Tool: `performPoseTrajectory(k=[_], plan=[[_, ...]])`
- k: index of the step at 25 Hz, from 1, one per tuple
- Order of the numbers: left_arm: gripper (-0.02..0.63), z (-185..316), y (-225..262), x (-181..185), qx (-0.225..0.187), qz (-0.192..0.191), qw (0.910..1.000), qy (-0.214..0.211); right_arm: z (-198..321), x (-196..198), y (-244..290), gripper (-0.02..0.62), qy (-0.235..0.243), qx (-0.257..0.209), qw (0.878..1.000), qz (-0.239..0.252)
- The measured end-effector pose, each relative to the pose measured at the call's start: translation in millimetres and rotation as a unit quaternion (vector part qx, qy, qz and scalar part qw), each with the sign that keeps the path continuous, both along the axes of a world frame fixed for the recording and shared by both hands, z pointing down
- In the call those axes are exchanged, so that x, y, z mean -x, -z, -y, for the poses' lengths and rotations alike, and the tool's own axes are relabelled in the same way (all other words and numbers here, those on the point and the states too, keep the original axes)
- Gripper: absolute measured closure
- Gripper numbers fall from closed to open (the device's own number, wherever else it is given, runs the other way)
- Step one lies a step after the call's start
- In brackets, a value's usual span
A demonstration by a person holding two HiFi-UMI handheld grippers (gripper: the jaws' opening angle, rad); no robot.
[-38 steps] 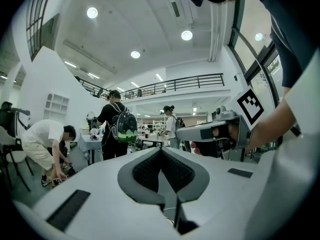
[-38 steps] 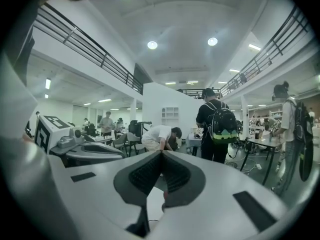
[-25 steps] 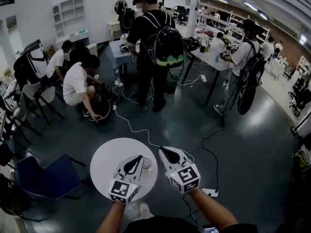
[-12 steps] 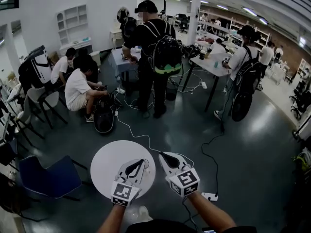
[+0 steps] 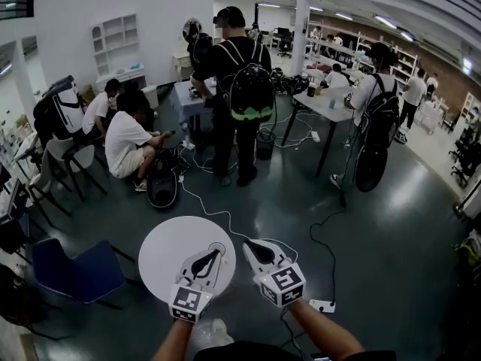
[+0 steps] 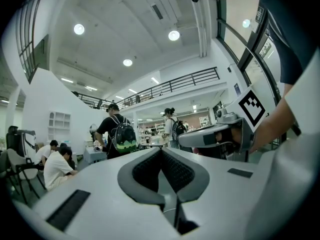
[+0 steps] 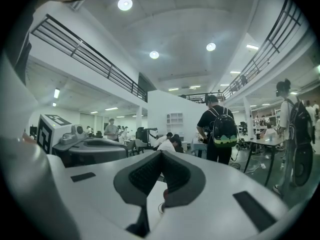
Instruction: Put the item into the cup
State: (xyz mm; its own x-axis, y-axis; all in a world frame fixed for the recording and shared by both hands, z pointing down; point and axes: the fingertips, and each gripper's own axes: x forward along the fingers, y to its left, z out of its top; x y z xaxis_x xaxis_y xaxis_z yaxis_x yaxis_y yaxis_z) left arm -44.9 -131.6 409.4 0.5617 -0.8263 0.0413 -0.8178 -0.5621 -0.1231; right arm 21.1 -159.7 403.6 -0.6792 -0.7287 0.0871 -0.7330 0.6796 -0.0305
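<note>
Hovering at the round table [image 5: 169, 248], left gripper [image 5: 213, 256] and right gripper [image 5: 252, 248] stand closed.

Lots of bare room on the left and far parts of the round white table [image 5: 169, 250]. Blocked on its right part by the cup [image 5: 217, 249], just at the tip of the left gripper [image 5: 216, 255]. Only a thin gap between that gripper and the right gripper [image 5: 249, 246], side by side. Open dark floor [image 5: 376, 224] to the right, past the table edge. Down there, a white cable [image 5: 197, 201] and a power strip [image 5: 325, 305]. Blue chair [image 5: 71, 271] close on the left. Black bag [image 5: 161, 190] and a crouching person [image 5: 124, 138] well beyond the far edge.
</note>
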Motion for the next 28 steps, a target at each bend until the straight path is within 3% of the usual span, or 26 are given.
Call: performPoseTrajectory(k=[28], plan=[[0.591, -113, -10, -59, -0.006, 0.006, 0.9996, 0.029, -109, -61, -7, 0.578, 0.020, -0.012, 1.000, -0.003]])
